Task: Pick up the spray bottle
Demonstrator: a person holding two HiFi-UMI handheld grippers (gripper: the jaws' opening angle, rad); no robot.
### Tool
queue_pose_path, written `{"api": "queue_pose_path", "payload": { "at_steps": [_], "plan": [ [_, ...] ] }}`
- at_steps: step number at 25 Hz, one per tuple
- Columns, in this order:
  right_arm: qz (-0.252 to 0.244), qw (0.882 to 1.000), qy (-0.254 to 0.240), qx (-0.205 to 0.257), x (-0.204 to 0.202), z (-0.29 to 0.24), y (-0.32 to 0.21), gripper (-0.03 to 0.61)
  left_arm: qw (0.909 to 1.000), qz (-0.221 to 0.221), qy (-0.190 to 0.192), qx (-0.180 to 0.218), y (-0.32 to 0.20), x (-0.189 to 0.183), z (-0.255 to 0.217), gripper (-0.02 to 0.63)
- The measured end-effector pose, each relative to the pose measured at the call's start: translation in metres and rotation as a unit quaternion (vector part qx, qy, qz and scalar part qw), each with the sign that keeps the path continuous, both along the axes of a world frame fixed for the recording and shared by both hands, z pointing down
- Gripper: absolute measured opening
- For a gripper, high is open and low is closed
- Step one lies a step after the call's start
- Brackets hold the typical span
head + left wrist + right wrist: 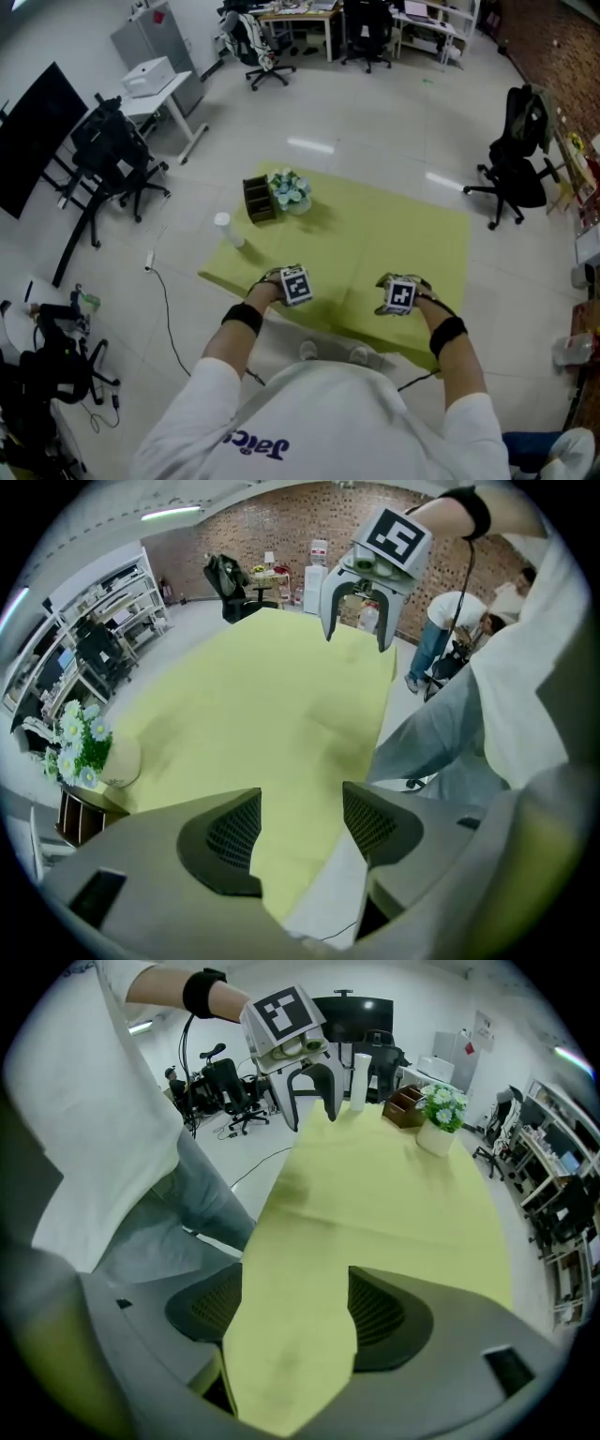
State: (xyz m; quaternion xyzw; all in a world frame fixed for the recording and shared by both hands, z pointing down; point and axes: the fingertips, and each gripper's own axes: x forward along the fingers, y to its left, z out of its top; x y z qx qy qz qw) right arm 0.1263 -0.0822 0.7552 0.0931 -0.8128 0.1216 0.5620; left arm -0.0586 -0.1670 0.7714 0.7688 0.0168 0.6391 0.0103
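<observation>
Well, your left gripper (pixel 302 819) and right gripper (pixel 295 1312) are open and empty. The spray bottle (pixel 223 229) stands upright ahead on the left, nearer your left gripper.

You are looking down on a table under a yellow-green cloth (pixel 403 244); a pot of pale flowers (pixel 289 190) is sitting near its far left corner, just beside a brown wooden organiser (pixel 259 200); a black office chair (pixel 517 159) is standing on the floor at right; a dark monitor (pixel 33 136) is standing at far left.
</observation>
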Motion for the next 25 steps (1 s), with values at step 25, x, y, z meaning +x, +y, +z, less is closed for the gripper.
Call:
{"api": "queue_pose_path", "payload": {
  "at_steps": [25],
  "plan": [
    [-0.108,0.994,0.015,0.02,-0.039,-0.007,-0.121,0.368,0.9595,-0.22,0.121,0.128,-0.088,-0.139,-0.049,0.275]
  ]
}}
